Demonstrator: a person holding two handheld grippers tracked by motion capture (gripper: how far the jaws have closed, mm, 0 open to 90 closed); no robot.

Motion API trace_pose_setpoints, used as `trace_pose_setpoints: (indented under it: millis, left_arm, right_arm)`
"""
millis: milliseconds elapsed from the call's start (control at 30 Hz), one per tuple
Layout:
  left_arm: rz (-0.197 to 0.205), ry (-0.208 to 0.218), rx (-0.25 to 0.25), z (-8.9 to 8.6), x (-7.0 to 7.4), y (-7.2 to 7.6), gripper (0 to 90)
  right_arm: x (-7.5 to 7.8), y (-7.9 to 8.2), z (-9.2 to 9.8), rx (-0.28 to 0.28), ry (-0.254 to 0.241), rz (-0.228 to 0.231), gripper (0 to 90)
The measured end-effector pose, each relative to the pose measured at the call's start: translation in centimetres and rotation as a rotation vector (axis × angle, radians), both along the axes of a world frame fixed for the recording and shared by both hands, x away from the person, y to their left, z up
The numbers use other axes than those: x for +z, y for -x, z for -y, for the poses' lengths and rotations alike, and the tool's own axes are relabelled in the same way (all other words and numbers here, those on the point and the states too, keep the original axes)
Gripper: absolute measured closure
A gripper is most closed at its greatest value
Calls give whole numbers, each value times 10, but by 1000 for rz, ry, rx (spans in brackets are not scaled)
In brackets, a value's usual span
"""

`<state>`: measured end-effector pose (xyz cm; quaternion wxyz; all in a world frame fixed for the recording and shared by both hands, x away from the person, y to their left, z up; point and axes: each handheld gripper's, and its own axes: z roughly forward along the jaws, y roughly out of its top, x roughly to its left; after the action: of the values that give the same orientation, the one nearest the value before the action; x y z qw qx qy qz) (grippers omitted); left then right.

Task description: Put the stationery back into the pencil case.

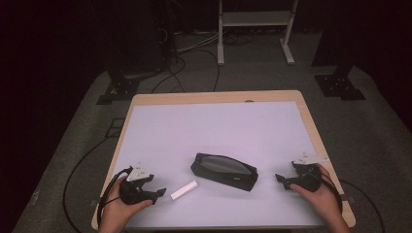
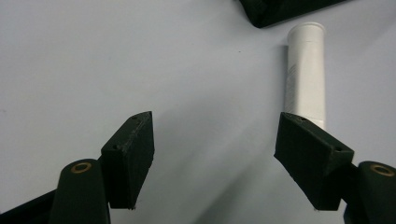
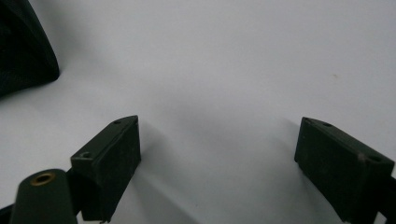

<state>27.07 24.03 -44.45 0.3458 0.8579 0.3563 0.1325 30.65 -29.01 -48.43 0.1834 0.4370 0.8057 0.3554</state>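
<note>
On the white mat near your left gripper [image 1: 160, 192], jaws wide and empty, the white tube [image 2: 306, 77] lies just beside the black pouch [image 1: 224, 171]; your right gripper [image 1: 281, 178] gapes empty too, so a sloppy approach could roll the tube away.

Pouch [image 1: 223, 171] mid-table [image 1: 214, 121] — tube [image 1: 184, 190] left of it, nearer the person

In the left gripper view, the near end of the white tube [image 2: 306, 74] is hidden behind the right-hand jaw, and the black pouch [image 2: 280, 9] beyond the jaws is cut off by the top edge. In the right gripper view, that pouch [image 3: 21, 46] runs off the picture's left edge, beyond the left-hand jaw.
</note>
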Motion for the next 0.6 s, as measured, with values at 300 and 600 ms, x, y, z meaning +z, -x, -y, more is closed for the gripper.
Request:
trace_pose_setpoints:
  millis: [300, 600]
  left_arm:
    - [-25, -20, -35, 15, 7, -3, 324]
    - [-44, -30, -75, 34, 11, -5, 371]
  right_arm:
    - [0, 0, 0, 0, 0, 0, 131]
    - [0, 0, 0, 0, 0, 0, 130]
